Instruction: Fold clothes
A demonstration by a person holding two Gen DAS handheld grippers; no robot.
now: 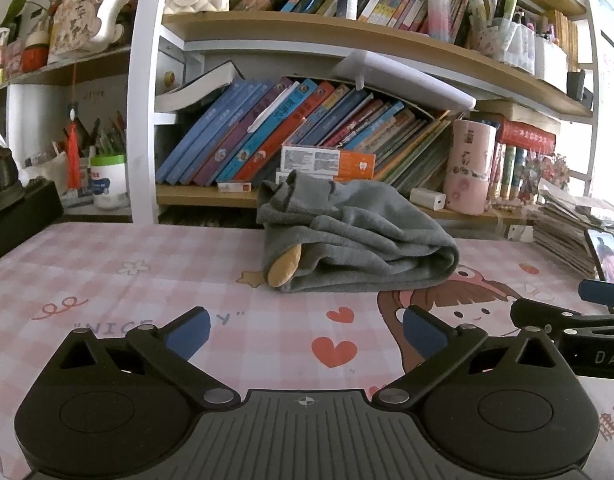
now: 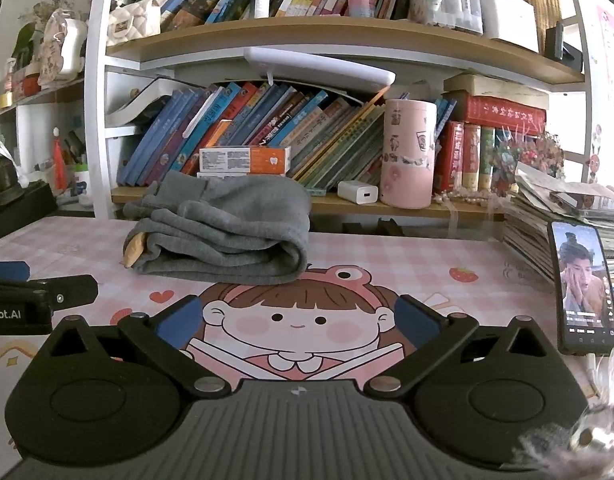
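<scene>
A grey garment (image 1: 359,236) lies folded into a thick bundle on the pink checked desk mat (image 1: 107,264), with a tan patch (image 1: 285,266) peeking out at its left end. The right wrist view shows the same grey garment (image 2: 227,232) at upper left of centre. My left gripper (image 1: 305,334) stands open well short of the bundle, nothing between its blue pads. My right gripper (image 2: 297,320) is open too, over the cartoon girl print, short of the garment. Each gripper's side shows at the edge of the other's view.
A bookshelf (image 1: 211,196) packed with leaning books rises just behind the mat. A pink cylindrical holder (image 2: 407,160) and a white charger (image 2: 359,192) stand on its lowest board. A lit phone (image 2: 585,284) leans against a stack of papers (image 2: 547,220) at right.
</scene>
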